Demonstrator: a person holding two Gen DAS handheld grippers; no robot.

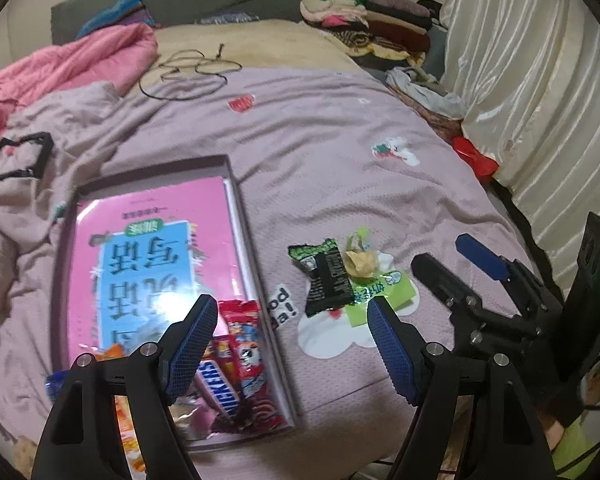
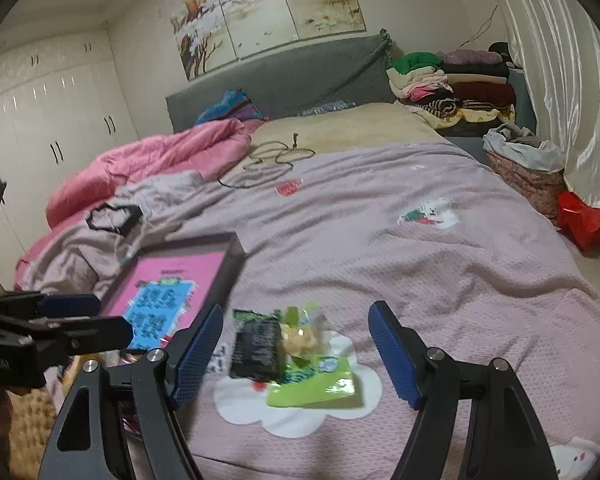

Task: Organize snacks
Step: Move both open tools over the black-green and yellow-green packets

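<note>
Three loose snacks lie together on the mauve blanket: a black-and-green packet, a small yellow candy and a bright green packet. To their left is a shallow grey box lined with a pink book. At its near end lie a Snickers bar, a red packet and other wrappers. My left gripper is open above the box's right edge, with nothing between its fingers. My right gripper is open and empty, hovering just before the three snacks.
A pink duvet and a dark cable lie further up the bed. A black heart-shaped frame sits left of the box. Folded clothes, a curtain and a red bag are on the right.
</note>
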